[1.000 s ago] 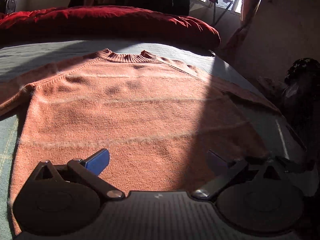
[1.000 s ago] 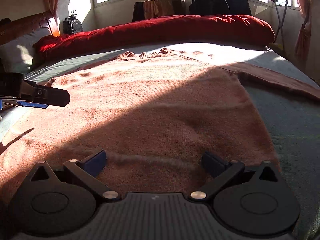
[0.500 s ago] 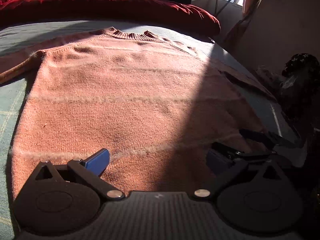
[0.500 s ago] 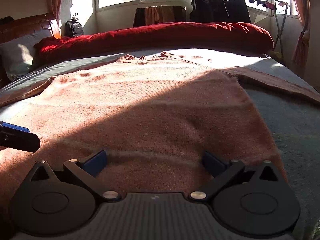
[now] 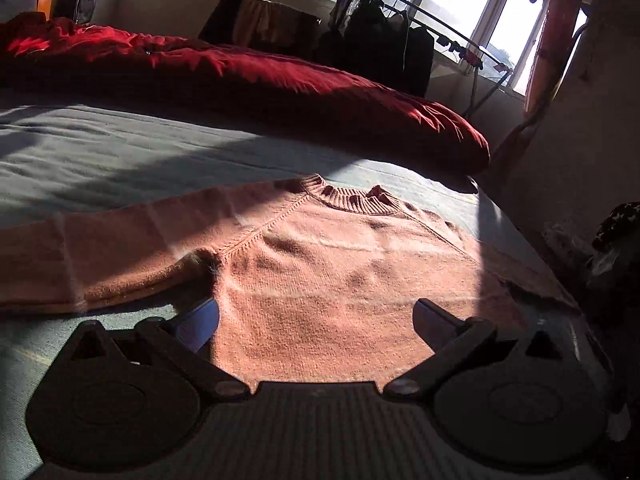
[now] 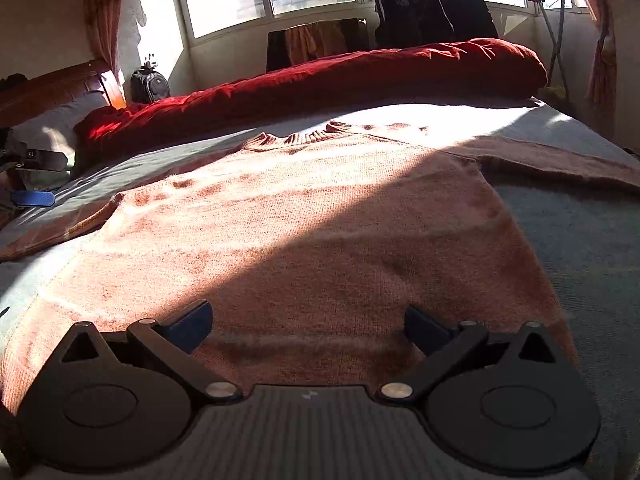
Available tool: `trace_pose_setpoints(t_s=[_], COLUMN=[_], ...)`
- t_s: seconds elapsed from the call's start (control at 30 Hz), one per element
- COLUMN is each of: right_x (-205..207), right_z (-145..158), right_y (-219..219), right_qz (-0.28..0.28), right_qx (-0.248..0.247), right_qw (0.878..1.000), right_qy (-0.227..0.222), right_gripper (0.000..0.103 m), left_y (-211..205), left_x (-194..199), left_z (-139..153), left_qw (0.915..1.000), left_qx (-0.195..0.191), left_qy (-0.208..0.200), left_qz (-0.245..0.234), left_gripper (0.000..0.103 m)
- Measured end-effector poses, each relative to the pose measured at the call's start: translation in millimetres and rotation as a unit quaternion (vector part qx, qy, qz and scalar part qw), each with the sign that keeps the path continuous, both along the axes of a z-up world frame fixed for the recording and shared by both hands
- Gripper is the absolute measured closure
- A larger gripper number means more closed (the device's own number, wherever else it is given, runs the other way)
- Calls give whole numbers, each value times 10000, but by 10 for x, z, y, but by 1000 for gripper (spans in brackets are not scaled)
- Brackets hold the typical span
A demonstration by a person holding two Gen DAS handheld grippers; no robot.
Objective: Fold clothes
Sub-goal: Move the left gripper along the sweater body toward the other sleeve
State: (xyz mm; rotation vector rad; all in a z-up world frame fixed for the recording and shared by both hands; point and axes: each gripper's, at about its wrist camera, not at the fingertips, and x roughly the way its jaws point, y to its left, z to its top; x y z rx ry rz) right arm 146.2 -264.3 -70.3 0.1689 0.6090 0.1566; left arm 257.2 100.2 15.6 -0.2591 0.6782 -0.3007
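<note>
Sweater [image 6: 304,224] lies flat, face up, on the bed [image 6: 580,248], collar toward the red duvet [image 6: 320,80], hem toward the camera side. Long axis runs hem to collar, straight away from both tongs. Both sleeves spread out sideways.

Left tongs [image 5: 316,322]: jaws apart, nothing between them. They sit low over the sweater's left flank, just below the armpit; the left finger [image 5: 198,320] is at the side seam edge, the other over the body. The left sleeve [image 5: 100,260] stretches off to the left, just ahead of the tongs and across their line of sight.

Right tongs [image 6: 308,326]: jaws apart, empty, hovering over the hem area, body panel dead ahead. The right sleeve [image 6: 560,164] lies farther off, up and to the right.

Judgement: no fold made yet; the garment is only laid out. The left tongs are clearly the nearer to a sleeve, so a sleeve fold inward across the chest looks the likely first move. That means a sideways reach, at right angles to the sweater's long axis. Knit is soft and fuzzy; a pinch may take a single layer only.
</note>
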Motion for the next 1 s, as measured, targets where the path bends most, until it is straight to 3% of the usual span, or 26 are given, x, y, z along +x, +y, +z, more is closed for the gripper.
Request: trace_pose_setpoints(t_s=[0.13,0.17,0.23,0.27,0.3,0.43,0.53,0.67,0.9,1.0], right_x=[100,127,184,226,266,429,543,639,789,832], right_z=[137,170,220,244,255,290,315,314,231,220], right_y=[25,39,64,88,114,244,360,474,577,592], right_qz=[113,149,240,314,369,603,734,763,585,454], right_qx=[104,84,59,50,50,102,122,78,40,58], right_qw=[9997,9995,9991,9988,9986,9973,9962,9958,9975,9982], right_qy=[-210,-269,-346,-372,-383,-413,-450,-496,-392,-381], right_gripper=[0,0,0,0,0,0,0,0,0,0], left_y=[354,433,606,686,756,973,1025,1150,1155,1195], left_x=[513,641,907,1029,1134,1504,1663,1840,2065,2086], left_z=[43,38,-7,-43,-102,-376,-566,-720,-855,-901], left_qw=[9993,9989,9976,9967,9964,9962,9948,9942,9776,9769], left_qx=[138,229,443,527,554,611,864,844,1575,1473], left_qy=[-18,-15,73,145,228,529,545,484,487,512], left_qz=[356,409,528,598,598,333,52,-454,-1312,-1463], left_gripper=[3,7,29,45,51,51,51,48,47,45])
